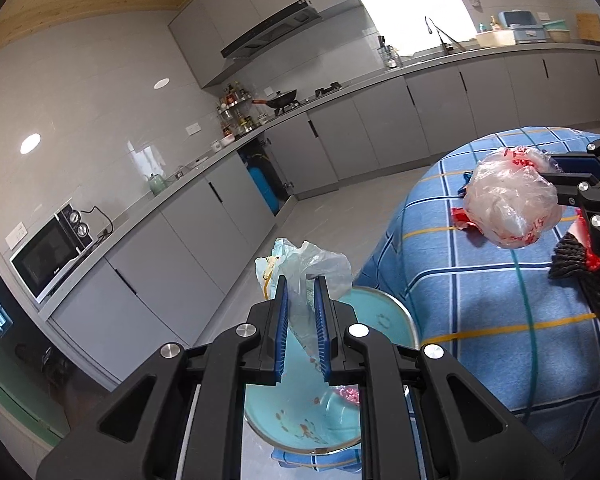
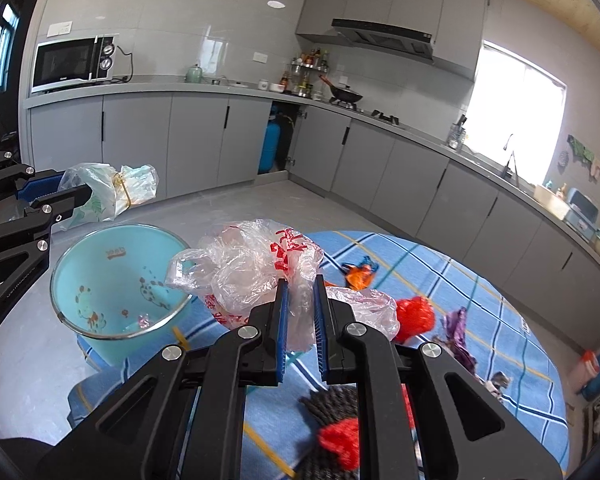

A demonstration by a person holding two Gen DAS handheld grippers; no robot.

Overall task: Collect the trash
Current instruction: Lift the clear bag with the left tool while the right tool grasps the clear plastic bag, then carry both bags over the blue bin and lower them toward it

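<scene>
My left gripper (image 1: 300, 286) is shut on a crumpled pale blue plastic bag (image 1: 314, 268) and holds it in the air above a light blue bin (image 1: 388, 316) on the floor. From the right wrist view that bag (image 2: 116, 190) hangs up and left of the bin (image 2: 116, 276). My right gripper (image 2: 299, 284) is shut on a clear plastic bag with red print (image 2: 252, 272), lifted over the blue checked tablecloth (image 2: 412, 264) near the bin's rim. In the left wrist view this bag (image 1: 508, 204) floats over the table, with the right gripper (image 1: 558, 190) beside it.
On the tablecloth lie an orange wrapper (image 2: 358, 274), a red crumpled piece (image 2: 414, 316), a purple wrapper (image 2: 458, 328) and a dark knitted item with red (image 2: 336, 420). Grey kitchen cabinets (image 2: 196, 136), a microwave (image 2: 72, 64) and a stove line the walls beyond the floor.
</scene>
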